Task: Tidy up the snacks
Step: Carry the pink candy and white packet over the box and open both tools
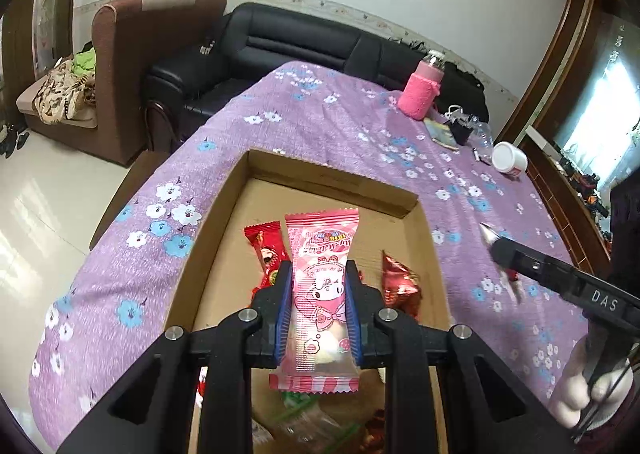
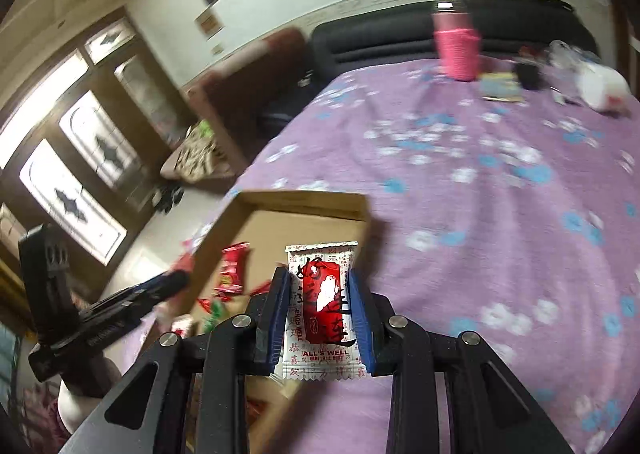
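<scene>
Snacks sit in both grippers: the left gripper (image 1: 319, 290) has its jaws clamped on a pink packet (image 1: 320, 278) above the cardboard tray (image 1: 224, 214). The right gripper (image 2: 319, 308) pinches a white-and-red packet (image 2: 322, 306) over the tray's edge on the purple worktop (image 2: 500, 214).

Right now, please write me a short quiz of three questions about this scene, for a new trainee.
1. True or false: the left gripper is empty.
2. Which English words are printed on the white packet in the right gripper?
3. Where do the loose red snacks lie? A) in the cardboard box B) on the purple cloth C) on the sofa

Key: 1 false, it holds a pink packet. 2 ALL'S WELL. 3 A.
</scene>
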The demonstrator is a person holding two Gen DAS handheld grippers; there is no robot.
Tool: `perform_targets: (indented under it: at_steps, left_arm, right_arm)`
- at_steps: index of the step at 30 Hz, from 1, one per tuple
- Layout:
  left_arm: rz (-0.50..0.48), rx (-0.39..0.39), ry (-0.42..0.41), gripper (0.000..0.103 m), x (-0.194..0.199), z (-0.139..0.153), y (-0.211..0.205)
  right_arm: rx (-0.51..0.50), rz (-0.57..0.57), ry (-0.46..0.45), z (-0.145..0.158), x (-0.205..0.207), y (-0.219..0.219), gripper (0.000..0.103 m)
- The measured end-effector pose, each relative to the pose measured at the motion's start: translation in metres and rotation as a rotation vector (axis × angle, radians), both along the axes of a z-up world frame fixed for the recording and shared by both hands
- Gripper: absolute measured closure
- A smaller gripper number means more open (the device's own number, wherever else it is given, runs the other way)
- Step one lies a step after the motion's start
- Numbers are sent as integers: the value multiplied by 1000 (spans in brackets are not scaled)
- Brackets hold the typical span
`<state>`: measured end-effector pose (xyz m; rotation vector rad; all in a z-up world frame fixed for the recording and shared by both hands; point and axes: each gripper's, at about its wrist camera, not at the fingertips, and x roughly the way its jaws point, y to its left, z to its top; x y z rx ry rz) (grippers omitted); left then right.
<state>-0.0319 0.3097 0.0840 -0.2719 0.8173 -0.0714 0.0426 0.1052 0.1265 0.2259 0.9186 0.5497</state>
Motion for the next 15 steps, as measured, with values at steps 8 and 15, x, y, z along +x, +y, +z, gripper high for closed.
perform_targets:
  at_steps: [8, 15]
  left_arm:
    - [15, -42, 60, 80, 19, -23, 16]
    - [26, -103, 79, 79, 25, -28, 27]
  right_arm:
    - [-43, 59, 66, -28, 41, 68, 70]
    - [-64, 40, 113, -52, 64, 87, 68]
